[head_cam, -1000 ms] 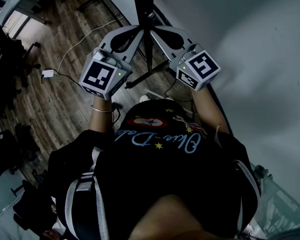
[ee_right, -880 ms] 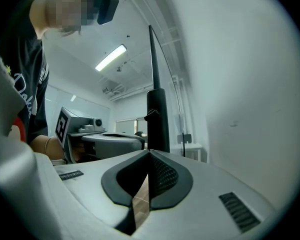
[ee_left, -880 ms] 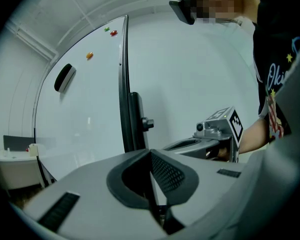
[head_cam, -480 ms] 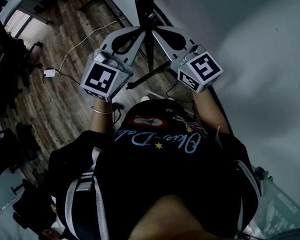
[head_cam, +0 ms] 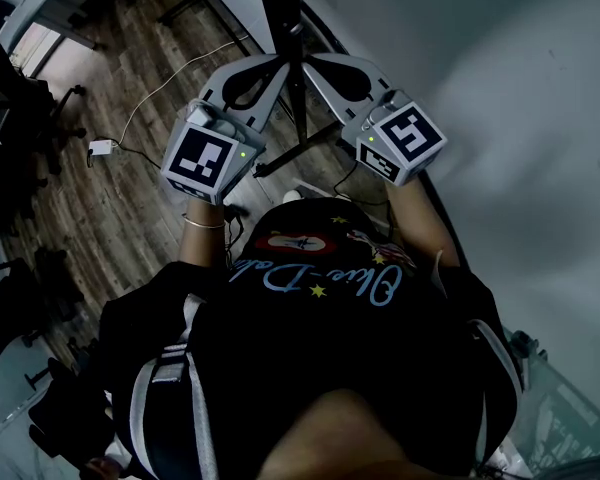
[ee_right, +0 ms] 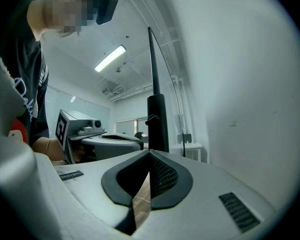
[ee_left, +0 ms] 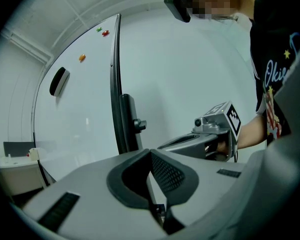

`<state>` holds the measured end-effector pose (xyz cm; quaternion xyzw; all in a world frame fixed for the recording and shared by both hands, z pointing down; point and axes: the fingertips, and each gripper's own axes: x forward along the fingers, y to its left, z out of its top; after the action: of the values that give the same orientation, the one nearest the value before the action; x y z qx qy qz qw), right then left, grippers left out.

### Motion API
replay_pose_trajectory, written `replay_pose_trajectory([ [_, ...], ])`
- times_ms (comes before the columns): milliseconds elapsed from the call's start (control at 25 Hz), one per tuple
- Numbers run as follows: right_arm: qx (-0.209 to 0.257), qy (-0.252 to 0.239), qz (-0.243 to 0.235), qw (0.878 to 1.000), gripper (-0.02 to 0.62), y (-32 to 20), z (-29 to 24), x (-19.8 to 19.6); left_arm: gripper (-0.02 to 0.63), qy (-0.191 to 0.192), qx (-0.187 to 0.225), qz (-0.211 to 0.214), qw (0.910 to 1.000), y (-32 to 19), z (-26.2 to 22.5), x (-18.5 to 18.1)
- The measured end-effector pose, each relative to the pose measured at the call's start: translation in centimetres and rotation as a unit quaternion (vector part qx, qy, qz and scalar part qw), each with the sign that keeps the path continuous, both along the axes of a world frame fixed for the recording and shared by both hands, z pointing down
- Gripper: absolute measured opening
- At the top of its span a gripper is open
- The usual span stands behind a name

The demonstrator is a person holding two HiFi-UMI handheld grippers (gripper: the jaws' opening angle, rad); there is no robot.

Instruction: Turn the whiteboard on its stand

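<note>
At the upper middle of the head view, my left gripper (head_cam: 272, 63) and right gripper (head_cam: 322, 61) pointed in at the stand's post (head_cam: 283, 8) from either side. The jaws of both were closed, tips together, holding nothing. The whiteboard (ee_left: 80, 109) rose edge-on above the post, filling the left of the left gripper view, with an eraser (ee_left: 58, 81) in its upper left.

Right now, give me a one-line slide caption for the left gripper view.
Left gripper, jaws shut and empty, aimed at the edge of the whiteboard and its black stand post, right gripper alongside.
</note>
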<state>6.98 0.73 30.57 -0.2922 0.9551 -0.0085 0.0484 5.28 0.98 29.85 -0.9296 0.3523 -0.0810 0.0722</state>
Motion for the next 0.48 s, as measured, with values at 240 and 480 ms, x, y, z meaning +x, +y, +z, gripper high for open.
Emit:
replay_pose_trajectory([
  [240, -0.002, 0.003, -0.007, 1.000, 0.025, 0.76, 0.26, 0.11, 0.018, 0.001, 0.005, -0.005, 1.0000, 0.40, -0.02, 0.13],
  [480, 0.001, 0.000, -0.006, 1.000, 0.025, 0.54, -0.42, 0.57, 0.018, 0.002, 0.005, -0.004, 1.0000, 0.06, -0.34, 0.46],
])
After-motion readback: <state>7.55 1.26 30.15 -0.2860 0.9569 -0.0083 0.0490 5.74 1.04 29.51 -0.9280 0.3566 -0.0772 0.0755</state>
